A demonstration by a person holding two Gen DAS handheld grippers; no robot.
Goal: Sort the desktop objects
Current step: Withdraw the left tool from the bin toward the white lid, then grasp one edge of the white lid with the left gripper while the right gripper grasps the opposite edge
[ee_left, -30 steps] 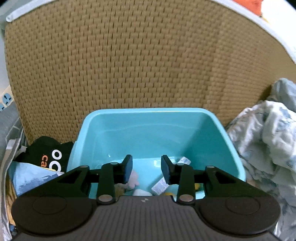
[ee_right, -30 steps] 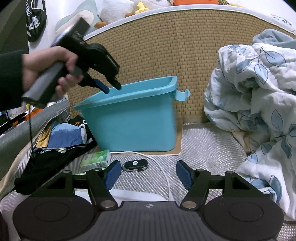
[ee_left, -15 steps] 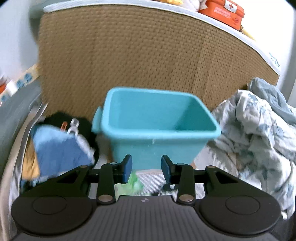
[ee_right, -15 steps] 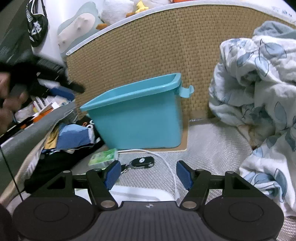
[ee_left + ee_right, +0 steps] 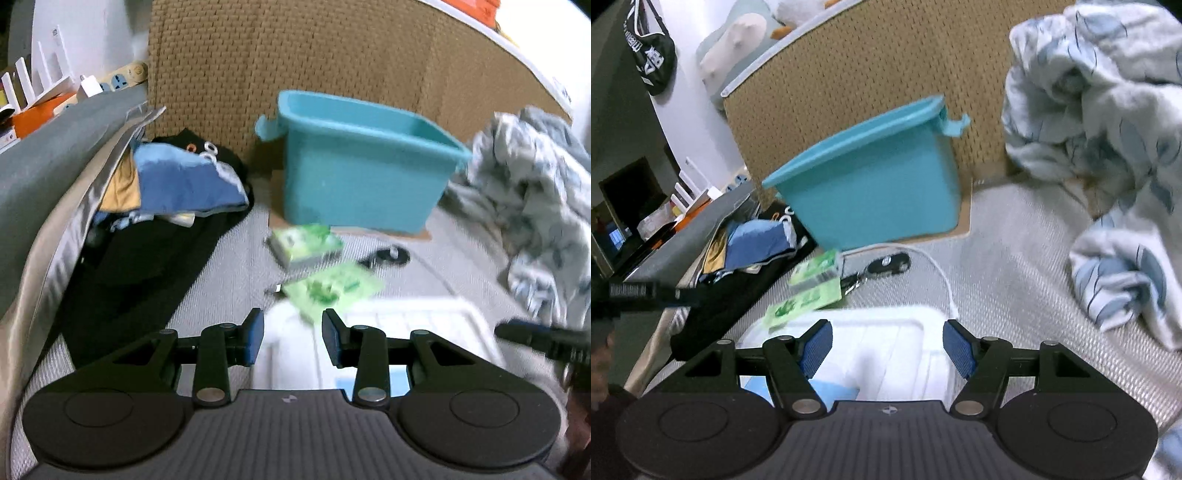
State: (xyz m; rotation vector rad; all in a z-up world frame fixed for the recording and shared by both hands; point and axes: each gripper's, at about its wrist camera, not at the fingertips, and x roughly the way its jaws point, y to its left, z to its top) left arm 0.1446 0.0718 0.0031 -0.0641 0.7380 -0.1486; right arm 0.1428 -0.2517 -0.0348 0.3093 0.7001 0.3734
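A teal plastic bin [image 5: 362, 177] [image 5: 871, 192] stands against the woven headboard. In front of it lie a green tissue pack [image 5: 306, 243] [image 5: 816, 269], a flat green packet [image 5: 332, 288] [image 5: 805, 299] and a black key fob [image 5: 388, 256] [image 5: 886, 264]. My left gripper [image 5: 293, 338] is open with a narrow gap and holds nothing; it hangs over the near corner of a white tray [image 5: 406, 325]. My right gripper [image 5: 886, 349] is open wider and empty, above the same white tray [image 5: 886, 328]. Each gripper's dark tip shows at the edge of the other view.
A white cable [image 5: 942, 273] curves from the bin to the tray. Folded clothes [image 5: 177, 184] and black fabric pile up on the left beside a grey ledge [image 5: 48, 173]. A crumpled leaf-print quilt [image 5: 1108, 110] fills the right side.
My left gripper has pulled back from over the bin and sunk to the white tray in front. The right view has rolled a little; its gripper has barely moved.
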